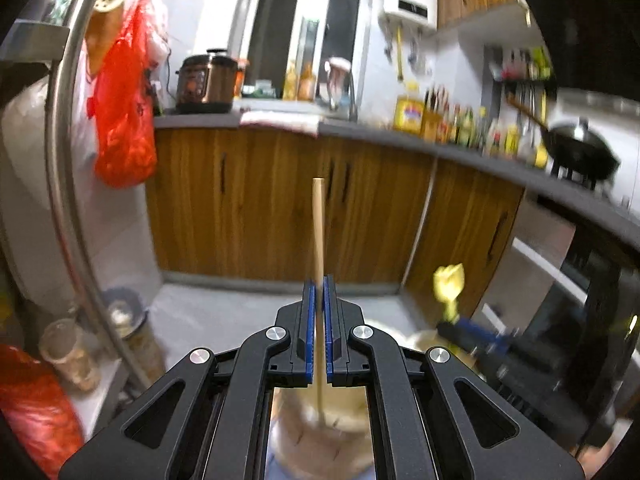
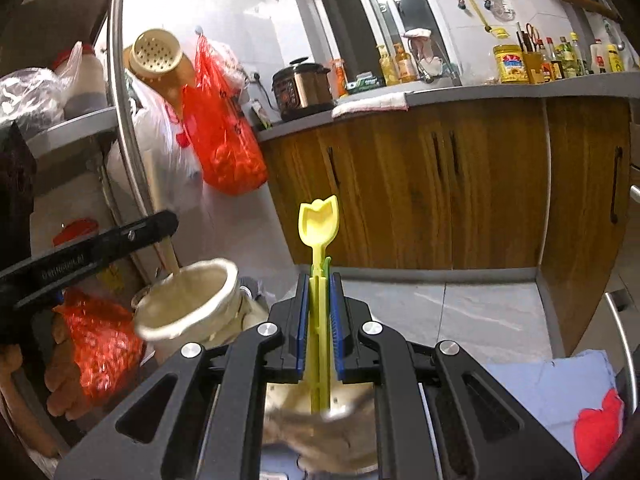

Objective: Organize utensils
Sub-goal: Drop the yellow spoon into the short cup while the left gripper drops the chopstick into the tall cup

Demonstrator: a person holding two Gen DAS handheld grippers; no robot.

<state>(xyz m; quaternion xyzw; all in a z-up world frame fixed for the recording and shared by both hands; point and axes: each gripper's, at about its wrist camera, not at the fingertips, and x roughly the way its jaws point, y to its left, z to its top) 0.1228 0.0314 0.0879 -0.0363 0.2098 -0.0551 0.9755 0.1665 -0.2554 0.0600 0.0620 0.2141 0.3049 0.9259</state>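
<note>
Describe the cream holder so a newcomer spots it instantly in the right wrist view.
Start at the curved steel pole on the left. Near its foot, beside a red bag, stands the cream holder. Unlike its neighbours, it is an open-mouthed pale cup with a wooden stick poking out.

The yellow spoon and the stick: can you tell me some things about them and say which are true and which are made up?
1. The right tool is shut on a yellow spoon. True.
2. The left tool is open and holds nothing. False: it is shut on a wooden stick.
3. The stick points up out of the tool. True.
4. The orange bag lies on the counter. False: it hangs by the wall.
5. A black wok sits on the stove. True.
</note>
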